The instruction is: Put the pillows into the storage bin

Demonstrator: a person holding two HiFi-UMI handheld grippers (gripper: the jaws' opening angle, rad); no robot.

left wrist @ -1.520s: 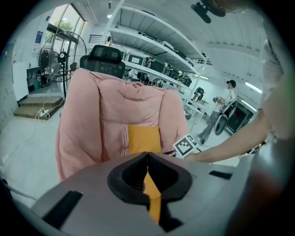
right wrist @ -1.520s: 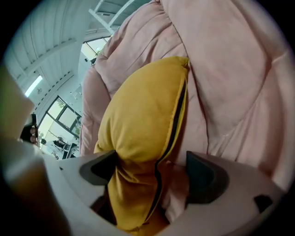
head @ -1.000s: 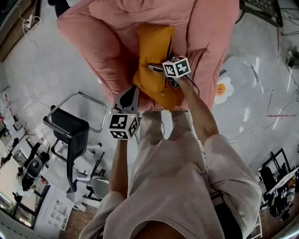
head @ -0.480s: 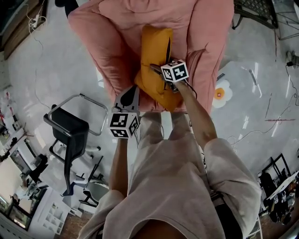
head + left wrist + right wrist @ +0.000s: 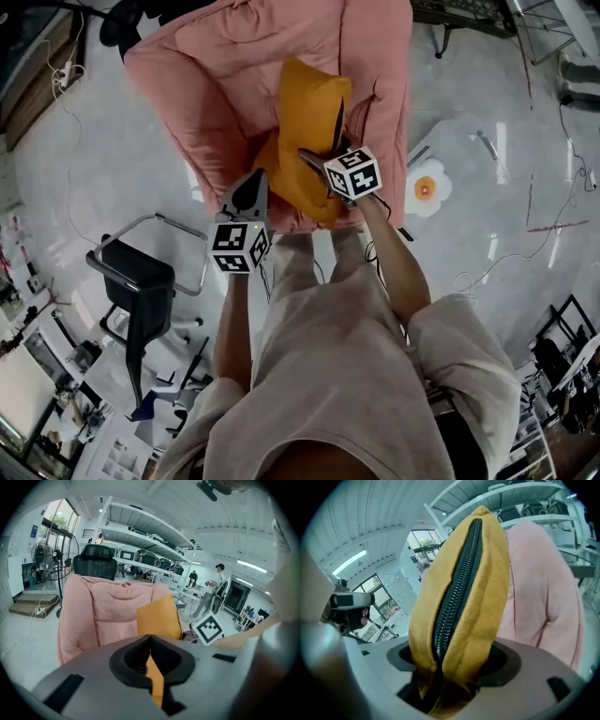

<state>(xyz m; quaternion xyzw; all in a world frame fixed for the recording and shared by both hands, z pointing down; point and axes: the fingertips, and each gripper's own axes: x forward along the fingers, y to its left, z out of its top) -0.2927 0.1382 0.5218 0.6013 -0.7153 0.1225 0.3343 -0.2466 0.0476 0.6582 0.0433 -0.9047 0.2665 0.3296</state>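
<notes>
An orange pillow (image 5: 309,112) with a black zip stands on edge on the seat of a pink padded armchair (image 5: 234,66). My right gripper (image 5: 317,161) is shut on the pillow's zip edge. In the right gripper view the orange pillow (image 5: 459,602) fills the space between the jaws of my right gripper (image 5: 440,667), with its fabric pinched there. My left gripper (image 5: 253,180) hangs at the chair's front edge, left of the pillow, shut and holding nothing. From the left gripper view, the orange pillow (image 5: 157,618) stands beyond the closed left gripper (image 5: 150,639). No storage bin is in view.
A black office chair with a metal frame (image 5: 141,281) stands on the grey floor to the left. A white flower-shaped mat (image 5: 427,187) lies right of the armchair. Cables (image 5: 544,225) trail over the floor at the right. Shelving (image 5: 140,536) stands behind the pink armchair (image 5: 93,611).
The right gripper's jaws have closed on the pillow's zip edge and the pillow stands a little more upright. The left gripper has moved up towards the chair's front edge.
</notes>
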